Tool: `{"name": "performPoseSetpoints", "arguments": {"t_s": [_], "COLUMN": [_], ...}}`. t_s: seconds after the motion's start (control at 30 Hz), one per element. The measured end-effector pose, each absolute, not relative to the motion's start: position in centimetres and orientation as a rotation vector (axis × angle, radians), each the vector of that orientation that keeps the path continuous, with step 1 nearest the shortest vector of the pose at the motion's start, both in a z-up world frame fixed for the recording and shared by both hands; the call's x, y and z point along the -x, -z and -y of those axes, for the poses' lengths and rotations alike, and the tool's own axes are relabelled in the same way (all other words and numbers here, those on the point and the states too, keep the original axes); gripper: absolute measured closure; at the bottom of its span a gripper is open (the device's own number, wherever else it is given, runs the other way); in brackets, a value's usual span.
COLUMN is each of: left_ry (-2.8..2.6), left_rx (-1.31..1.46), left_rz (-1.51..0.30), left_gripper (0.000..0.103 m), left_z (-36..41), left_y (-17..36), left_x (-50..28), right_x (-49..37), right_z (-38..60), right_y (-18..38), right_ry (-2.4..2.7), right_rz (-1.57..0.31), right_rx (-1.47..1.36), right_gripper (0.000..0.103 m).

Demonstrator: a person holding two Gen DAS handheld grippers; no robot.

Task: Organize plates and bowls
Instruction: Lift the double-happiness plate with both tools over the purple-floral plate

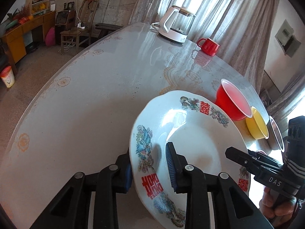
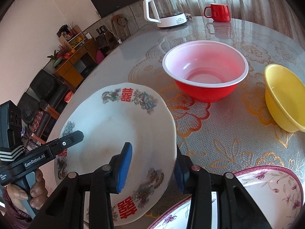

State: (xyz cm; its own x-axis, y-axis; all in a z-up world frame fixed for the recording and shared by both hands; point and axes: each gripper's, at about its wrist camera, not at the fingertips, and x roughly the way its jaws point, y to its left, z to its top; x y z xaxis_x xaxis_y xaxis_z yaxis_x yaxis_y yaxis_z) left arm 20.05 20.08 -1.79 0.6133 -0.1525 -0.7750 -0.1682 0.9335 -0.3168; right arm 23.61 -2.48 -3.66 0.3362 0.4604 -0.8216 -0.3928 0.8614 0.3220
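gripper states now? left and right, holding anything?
Left gripper: closed on the near-left rim of the white plate.
Right gripper: straddles the plate's opposite rim; whether its pads press, cannot be told.

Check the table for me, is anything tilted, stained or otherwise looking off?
The white plate sits askew, raised off the table between the left gripper and right gripper, each straddling its rim. A faint brownish smudge marks its centre. The red bowl and yellow bowl look undisturbed.
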Motion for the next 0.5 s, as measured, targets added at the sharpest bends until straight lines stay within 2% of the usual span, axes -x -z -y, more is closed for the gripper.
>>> {"name": "performPoseSetpoints", "arguments": {"t_s": [0.2, 0.3, 0.33, 0.37, 0.5], "left_ry": [0.007, -0.009, -0.015, -0.018, -0.009], "left_rx": [0.414, 0.411, 0.398, 0.381, 0.352], "left_rz": [-0.957, -0.941, -0.941, -0.94, -0.911], "left_gripper": [0.074, 0.075, 0.075, 0.075, 0.075], "left_z": [-20.5, -20.4, -20.2, -19.9, -19.6], "left_y": [2.3, 2.3, 2.3, 2.2, 1.8], "left_x": [-20.8, -21.1, -21.0, -20.8, -19.8], "right_x": [-24.1, -23.9, -23.9, -23.9, -23.8], "right_z": [2.3, 0.9, 0.7, 0.7, 1.6], "right_y": [3.7, 3.7, 3.7, 3.6, 3.0], "right_ry": [-0.551, -0.557, -0.551, -0.549, -0.523], "right_rz": [-1.101, -1.107, -1.109, -1.107, -1.076], "right_rx": [-0.048, 0.049, 0.076, 0.077, 0.064], "right_gripper": [0.061, 0.048, 0.047, 0.047, 0.061]}}
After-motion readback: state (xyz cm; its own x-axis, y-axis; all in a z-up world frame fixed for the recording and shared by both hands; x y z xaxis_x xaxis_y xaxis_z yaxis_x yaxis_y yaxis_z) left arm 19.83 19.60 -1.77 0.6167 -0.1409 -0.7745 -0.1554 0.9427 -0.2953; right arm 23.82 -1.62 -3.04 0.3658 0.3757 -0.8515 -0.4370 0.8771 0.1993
